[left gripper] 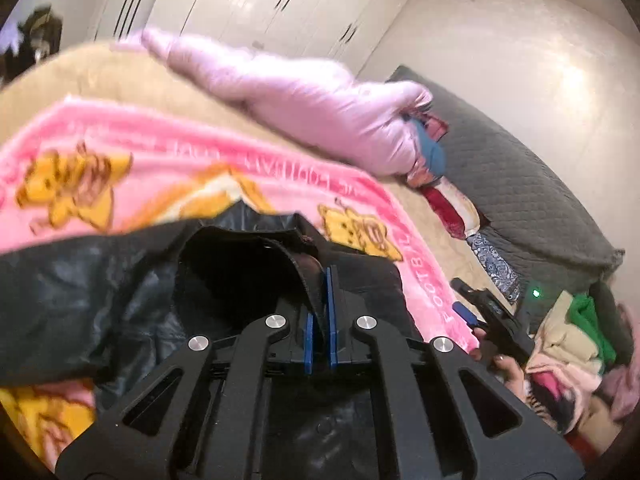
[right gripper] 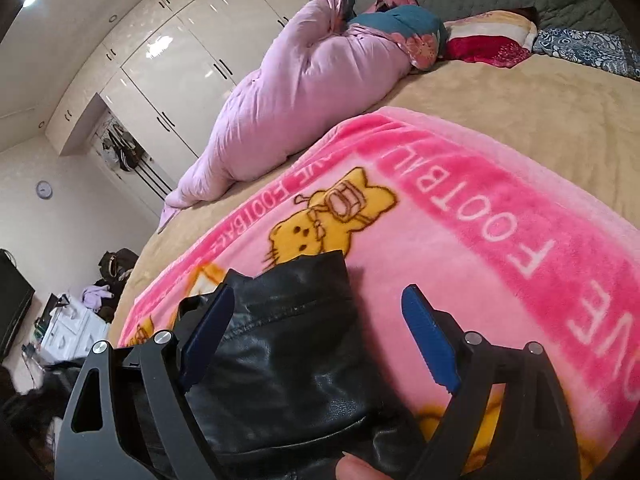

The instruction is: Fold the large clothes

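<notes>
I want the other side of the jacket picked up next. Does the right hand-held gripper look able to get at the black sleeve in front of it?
Probably yes. The right hand-held gripper is open, and the black sleeve lies flat on the pink blanket between its fingers, with nothing over it.

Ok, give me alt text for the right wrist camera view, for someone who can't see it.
Open right tongs hover over a black leather jacket, its sleeve end lying between the blue pads on a pink cartoon-cat blanket. Behind it, a rolled lilac duvet lies on the beige bed, with white wardrobes beyond.
</notes>
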The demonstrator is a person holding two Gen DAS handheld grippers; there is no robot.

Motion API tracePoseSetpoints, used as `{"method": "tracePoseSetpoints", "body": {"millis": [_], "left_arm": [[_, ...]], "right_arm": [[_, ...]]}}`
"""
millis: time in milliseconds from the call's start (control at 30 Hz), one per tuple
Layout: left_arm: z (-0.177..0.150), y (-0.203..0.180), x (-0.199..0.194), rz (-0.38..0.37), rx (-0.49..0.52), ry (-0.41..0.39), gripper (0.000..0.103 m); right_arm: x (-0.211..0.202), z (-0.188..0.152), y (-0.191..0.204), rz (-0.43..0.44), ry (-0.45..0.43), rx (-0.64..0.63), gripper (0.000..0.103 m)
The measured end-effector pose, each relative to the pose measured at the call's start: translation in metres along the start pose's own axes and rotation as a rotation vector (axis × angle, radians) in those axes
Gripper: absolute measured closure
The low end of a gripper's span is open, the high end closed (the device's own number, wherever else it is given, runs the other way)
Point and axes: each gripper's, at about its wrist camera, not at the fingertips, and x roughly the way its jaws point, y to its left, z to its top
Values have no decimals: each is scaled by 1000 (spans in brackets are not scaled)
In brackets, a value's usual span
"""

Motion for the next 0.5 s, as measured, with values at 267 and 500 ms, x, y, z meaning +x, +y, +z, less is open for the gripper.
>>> {"method": "tracePoseSetpoints", "body": {"millis": [267,500], "left_arm": [[-31,53,19,156,-24,90,103],[-59,89,45,237,-53,194,102]], "right_arm": [[22,-10,28,-102,28,-162,31],[47,-16,62,-85,52,-311,57]]}}
